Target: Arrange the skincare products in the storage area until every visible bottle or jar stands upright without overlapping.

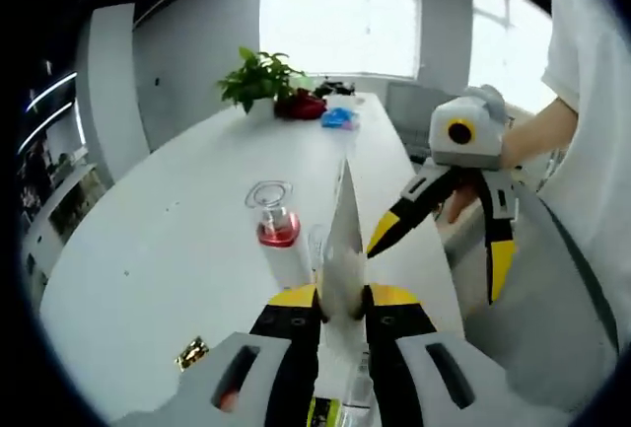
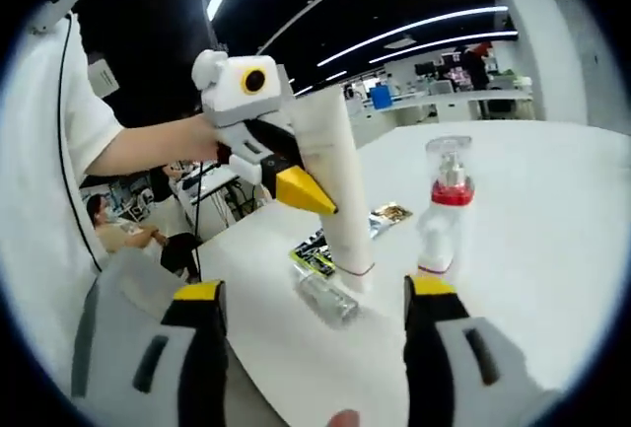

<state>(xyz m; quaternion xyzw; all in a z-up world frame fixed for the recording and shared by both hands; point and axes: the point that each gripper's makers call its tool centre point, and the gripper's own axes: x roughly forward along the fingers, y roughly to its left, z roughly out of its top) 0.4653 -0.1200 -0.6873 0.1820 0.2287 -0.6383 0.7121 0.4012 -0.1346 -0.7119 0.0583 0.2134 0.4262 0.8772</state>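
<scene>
Clamped between the yellow-tipped jaws of the left gripper [image 1: 342, 301], a white tube [image 1: 343, 249] is held with its long axis upright, its flat crimped end pointing up and away from the table [image 1: 148, 249]. In the right gripper view the same tube [image 2: 335, 180] is seen standing on its cap end on the white tabletop [image 2: 552, 220], leaning very slightly, with a thin red line near its base, and the left gripper [image 2: 296, 188] is closed across its upper part from the left.

A clear pump bottle with a red collar [image 2: 442, 208] stands upright just to the right of the tube, close to it but apart. In the left gripper view this bottle [image 1: 275, 222] is seen beyond the tube and a little to the left. A small clear bottle [image 2: 325, 297] lies on its side in front of the tube's base, its long axis running diagonally across the table. Flat sachets [image 2: 389, 215] lie behind the tube.

The right gripper [image 2: 311, 343] is spread wide, with nothing between its jaws, and is pointed toward the tube and the lying bottle. It is also seen in the left gripper view [image 1: 439, 249], held off the table's edge in a person's hand [image 1: 523, 141].

A potted plant [image 1: 261, 77] sits at the far end of the table.
</scene>
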